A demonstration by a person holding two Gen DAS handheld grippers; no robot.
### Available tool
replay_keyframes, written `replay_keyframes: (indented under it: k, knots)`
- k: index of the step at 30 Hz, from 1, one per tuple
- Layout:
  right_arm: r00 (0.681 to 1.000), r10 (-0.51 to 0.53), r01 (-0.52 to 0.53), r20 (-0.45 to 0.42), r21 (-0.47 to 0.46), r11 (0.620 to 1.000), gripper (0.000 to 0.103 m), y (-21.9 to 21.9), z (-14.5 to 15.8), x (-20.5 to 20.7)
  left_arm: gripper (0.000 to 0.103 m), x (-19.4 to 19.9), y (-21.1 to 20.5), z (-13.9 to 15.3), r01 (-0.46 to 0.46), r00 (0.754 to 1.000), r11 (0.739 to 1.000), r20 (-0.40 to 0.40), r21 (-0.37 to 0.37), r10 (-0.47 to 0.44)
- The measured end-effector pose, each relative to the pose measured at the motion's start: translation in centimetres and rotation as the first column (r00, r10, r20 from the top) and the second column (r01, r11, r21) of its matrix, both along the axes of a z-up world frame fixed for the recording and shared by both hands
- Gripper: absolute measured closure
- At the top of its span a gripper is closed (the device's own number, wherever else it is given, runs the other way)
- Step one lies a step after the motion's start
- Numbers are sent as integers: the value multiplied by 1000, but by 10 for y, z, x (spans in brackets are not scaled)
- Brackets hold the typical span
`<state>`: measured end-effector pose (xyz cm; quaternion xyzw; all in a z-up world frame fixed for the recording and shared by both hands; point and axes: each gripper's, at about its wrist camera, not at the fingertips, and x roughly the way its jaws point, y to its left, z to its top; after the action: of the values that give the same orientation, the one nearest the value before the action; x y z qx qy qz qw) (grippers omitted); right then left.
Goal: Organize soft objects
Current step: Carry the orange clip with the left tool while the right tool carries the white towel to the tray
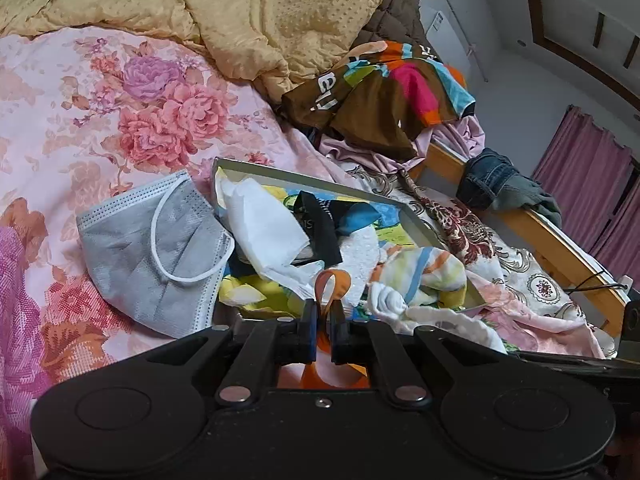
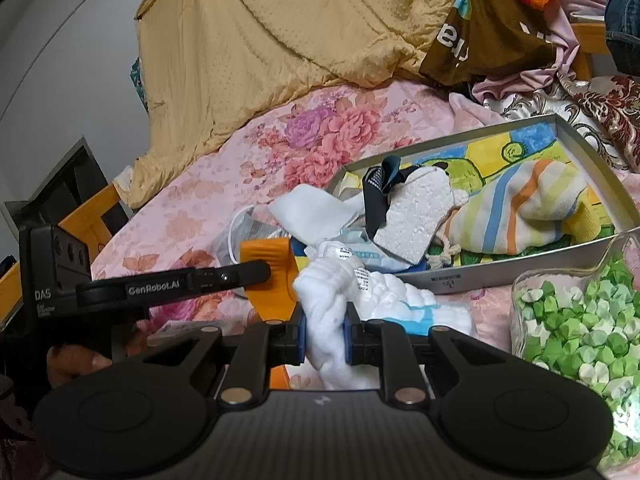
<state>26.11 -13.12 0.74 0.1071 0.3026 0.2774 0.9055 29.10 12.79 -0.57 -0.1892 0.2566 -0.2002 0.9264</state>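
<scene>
My left gripper [image 1: 324,314] is shut on a thin orange fabric piece [image 1: 331,285] that loops up between its pads, just in front of the metal tray [image 1: 416,214]. In the right wrist view the same left gripper [image 2: 276,270] holds the orange piece [image 2: 266,252] side-on. My right gripper [image 2: 325,330] is shut on a white bunched cloth with a blue patch [image 2: 332,300], lifted slightly off the floral sheet. The tray [image 2: 600,152] holds a striped sock [image 2: 532,204], a white textured pouch [image 2: 416,216] and a dark ribbon [image 2: 382,184]. A grey face mask [image 1: 152,248] lies left of the tray.
A glass jar of green paper stars [image 2: 580,320] stands close on my right. A yellow quilt [image 1: 260,12] and a colourful towel [image 1: 392,88] are heaped behind the tray. The wooden bed rail [image 1: 552,248] carries jeans [image 1: 492,178]. A hand [image 2: 76,360] grips the left tool.
</scene>
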Motion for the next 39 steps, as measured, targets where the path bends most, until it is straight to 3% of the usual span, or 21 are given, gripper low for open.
replay_keyframes:
  k: [10, 16, 21, 28, 32, 35, 39]
  knots:
    - [999, -16, 15, 32, 36, 999, 84, -2, 13, 0, 98, -5, 2, 10, 2, 1000, 1000, 16, -26, -2]
    - [997, -38, 35, 70, 46, 998, 84, -4, 28, 9, 98, -2, -5, 25, 34, 997, 999, 67, -30, -32]
    - [994, -79, 71, 74, 106, 992, 84, -12, 42, 27, 98, 12, -5, 34, 18, 994, 999, 106, -43, -13]
    - [982, -93, 76, 166, 104, 992, 84, -9, 71, 74, 98, 53, 0, 50, -11, 986, 998, 164, -56, 20]
    - [971, -90, 69, 221, 100, 993, 84, 4, 84, 111, 98, 87, 1, 56, -34, 981, 999, 191, -5, 34]
    - [971, -126, 107, 203, 102, 989, 84, 18, 80, 146, 98, 114, 2, 56, -66, 979, 997, 197, 46, 56]
    - [972, -167, 158, 163, 65, 985, 84, 41, 68, 186, 98, 143, 9, 51, -77, 986, 997, 151, 20, 73]
